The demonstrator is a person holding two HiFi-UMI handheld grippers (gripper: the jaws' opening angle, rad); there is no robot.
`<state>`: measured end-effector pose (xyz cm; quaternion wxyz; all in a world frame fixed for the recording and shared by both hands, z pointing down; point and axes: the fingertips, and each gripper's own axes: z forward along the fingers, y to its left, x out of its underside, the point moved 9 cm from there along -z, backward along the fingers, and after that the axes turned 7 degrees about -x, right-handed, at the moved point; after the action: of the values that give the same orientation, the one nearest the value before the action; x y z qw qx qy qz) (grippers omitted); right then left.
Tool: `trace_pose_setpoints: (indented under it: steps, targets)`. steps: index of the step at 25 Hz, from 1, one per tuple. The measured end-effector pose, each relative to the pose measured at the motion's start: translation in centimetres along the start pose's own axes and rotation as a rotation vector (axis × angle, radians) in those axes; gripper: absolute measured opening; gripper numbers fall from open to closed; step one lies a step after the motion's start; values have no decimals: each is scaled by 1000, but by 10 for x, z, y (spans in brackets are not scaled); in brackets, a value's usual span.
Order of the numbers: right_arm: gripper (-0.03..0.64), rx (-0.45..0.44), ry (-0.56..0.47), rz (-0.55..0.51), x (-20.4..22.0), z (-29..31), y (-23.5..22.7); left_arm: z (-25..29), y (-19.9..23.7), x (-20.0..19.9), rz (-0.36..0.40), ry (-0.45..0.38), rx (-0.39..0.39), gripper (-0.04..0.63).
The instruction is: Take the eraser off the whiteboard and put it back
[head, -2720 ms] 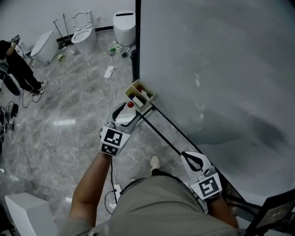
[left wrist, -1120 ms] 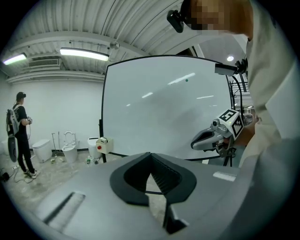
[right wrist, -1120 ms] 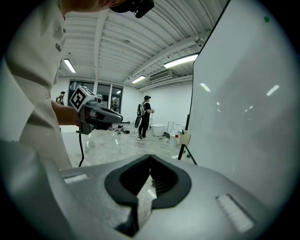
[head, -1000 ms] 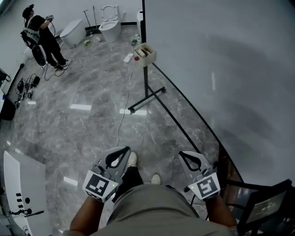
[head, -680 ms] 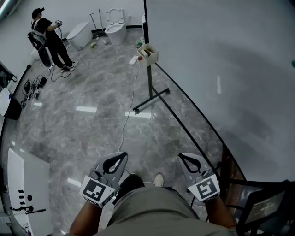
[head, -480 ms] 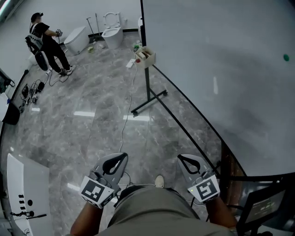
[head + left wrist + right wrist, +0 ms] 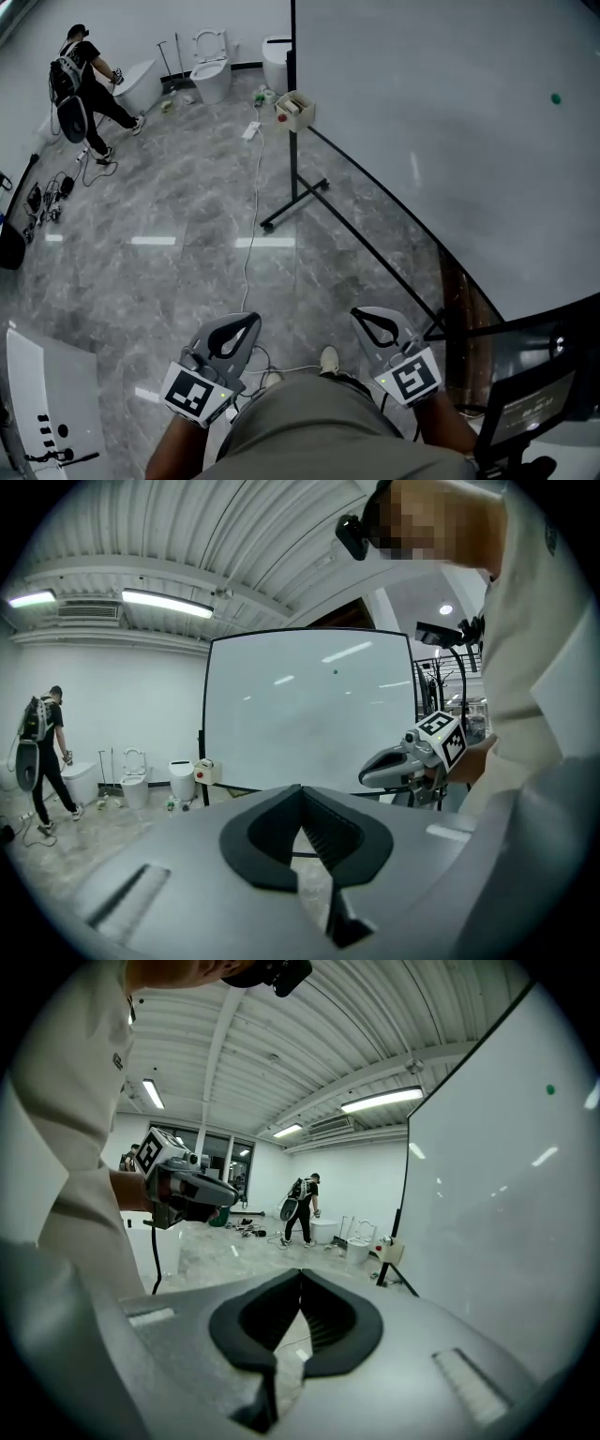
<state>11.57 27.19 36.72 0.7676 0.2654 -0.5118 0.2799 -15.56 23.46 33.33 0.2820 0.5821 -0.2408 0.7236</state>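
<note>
While the head view looks down on the left hand-held gripper [image 7: 246,323] and the right hand-held gripper [image 7: 367,319] near the person's waist, only the gripper views show their black jaws. Both pairs are pressed together with nothing between them. The large white whiteboard on a black wheeled stand [image 7: 422,112] stands well apart from them. It is seen whole from the left gripper view and only edge-on from the right. A small green dot [image 7: 556,97] sits high on its face. A cream box [image 7: 295,108] hangs at the board's lower left corner with small items inside; the eraser cannot be picked out with certainty. Only the gripper views show the ribbed ceiling with strip lights [image 7: 164,602]. On the grey marble floor [image 7: 169,272], a white cable [image 7: 253,216] trails past the stand's foot. A person in black [image 7: 80,75] and white toilets [image 7: 211,73] are by the far wall.
</note>
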Motion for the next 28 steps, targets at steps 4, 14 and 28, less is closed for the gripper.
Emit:
trace_pose_setpoints:
  steps: [4, 14, 28]
  targets:
    - [3, 3, -13, 10, -11, 8, 26, -21, 6, 7, 2, 15, 21, 6]
    - [3, 21, -28, 13, -20, 2, 35, -22, 1, 5, 12, 24, 74, 6]
    - [3, 85, -15, -27, -38, 5, 141, -99, 6, 37, 32, -5, 184, 6]
